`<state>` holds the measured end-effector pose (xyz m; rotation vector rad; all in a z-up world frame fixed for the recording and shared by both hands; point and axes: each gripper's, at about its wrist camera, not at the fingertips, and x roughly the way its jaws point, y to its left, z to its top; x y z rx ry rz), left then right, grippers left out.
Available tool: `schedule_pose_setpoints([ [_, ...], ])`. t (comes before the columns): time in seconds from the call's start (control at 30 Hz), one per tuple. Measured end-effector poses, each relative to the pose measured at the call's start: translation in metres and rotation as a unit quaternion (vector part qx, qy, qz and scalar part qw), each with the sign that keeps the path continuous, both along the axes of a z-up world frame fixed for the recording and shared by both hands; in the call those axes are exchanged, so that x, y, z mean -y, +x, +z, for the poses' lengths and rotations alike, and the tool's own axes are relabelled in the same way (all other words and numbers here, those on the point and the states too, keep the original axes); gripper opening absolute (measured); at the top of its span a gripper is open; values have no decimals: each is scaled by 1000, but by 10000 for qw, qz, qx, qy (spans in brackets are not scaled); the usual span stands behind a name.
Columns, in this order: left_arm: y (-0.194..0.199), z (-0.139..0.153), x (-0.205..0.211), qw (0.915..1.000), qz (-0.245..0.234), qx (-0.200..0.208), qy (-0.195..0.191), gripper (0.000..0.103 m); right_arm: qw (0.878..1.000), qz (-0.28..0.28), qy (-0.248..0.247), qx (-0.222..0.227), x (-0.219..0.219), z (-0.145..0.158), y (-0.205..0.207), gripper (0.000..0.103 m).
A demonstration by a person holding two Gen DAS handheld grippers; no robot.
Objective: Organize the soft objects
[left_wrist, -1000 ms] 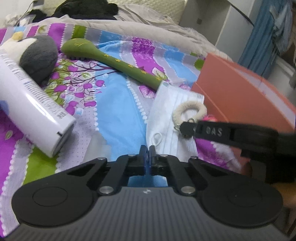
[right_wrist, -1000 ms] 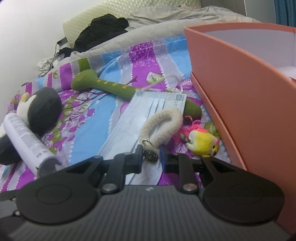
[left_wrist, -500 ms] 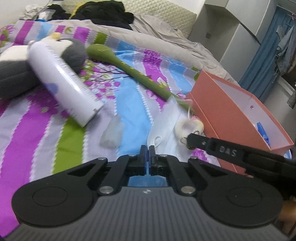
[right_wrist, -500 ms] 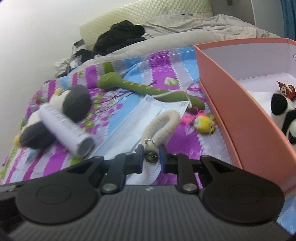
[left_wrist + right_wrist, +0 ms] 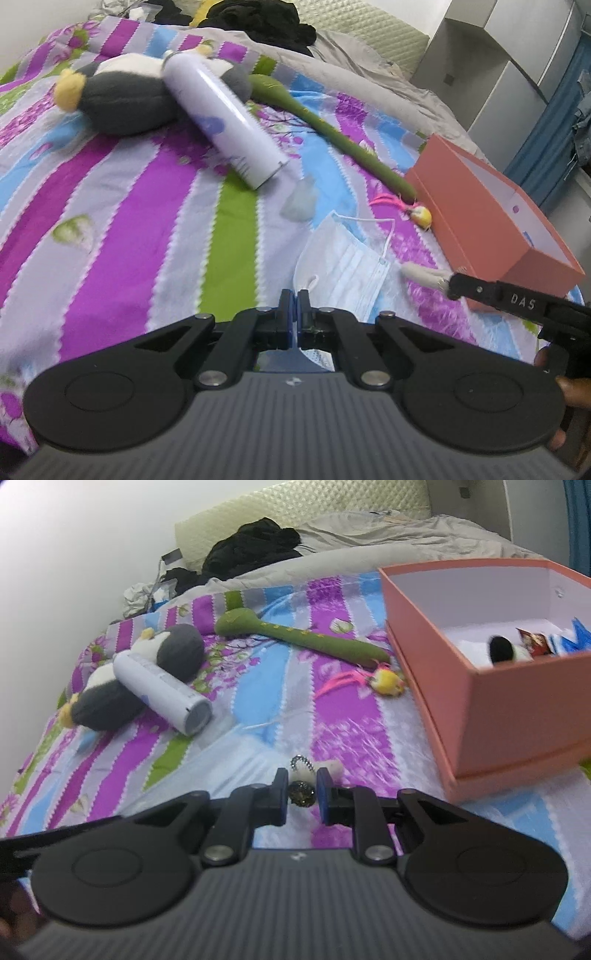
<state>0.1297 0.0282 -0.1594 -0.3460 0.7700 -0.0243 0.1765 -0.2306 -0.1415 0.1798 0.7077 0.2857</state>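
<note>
My right gripper (image 5: 301, 792) is shut on a fluffy cream loop keychain (image 5: 306, 771) by its metal end and holds it above the bedspread, left of the orange box (image 5: 517, 716); the keychain also shows in the left wrist view (image 5: 424, 275). My left gripper (image 5: 294, 308) is shut and empty above the bed, near a blue face mask (image 5: 343, 266). A grey penguin plush (image 5: 110, 698), a green plush snake (image 5: 306, 637) and a small yellow toy (image 5: 386, 681) lie on the bedspread. A panda plush (image 5: 506, 650) lies in the box.
A white spray can (image 5: 162, 690) rests against the penguin. A small clear plastic piece (image 5: 301, 201) lies mid-bed. Black clothes (image 5: 255, 548) and a grey blanket (image 5: 369, 550) are at the far end. A cupboard (image 5: 498, 48) stands beyond the bed.
Both grippers have risen and pulled back from the bed. The right gripper has lifted the keychain off the mask and moved it toward the box's near corner.
</note>
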Motion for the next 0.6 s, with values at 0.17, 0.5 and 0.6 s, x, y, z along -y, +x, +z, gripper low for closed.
schedule_pose_setpoints([
  [0.17, -4, -8, -2, 9996, -272, -53, 108, 13, 9995, -56, -87, -291, 12, -20, -12, 20],
  [0.5, 16, -19, 41, 9843, -1309, 218, 1162, 66, 9991, -16, -382, -187, 19, -30, -19, 47],
  [0.6, 25, -31, 56, 9767, -1608, 22, 1421, 68, 9989, 113, -430, -177, 17, -33, -14, 47],
])
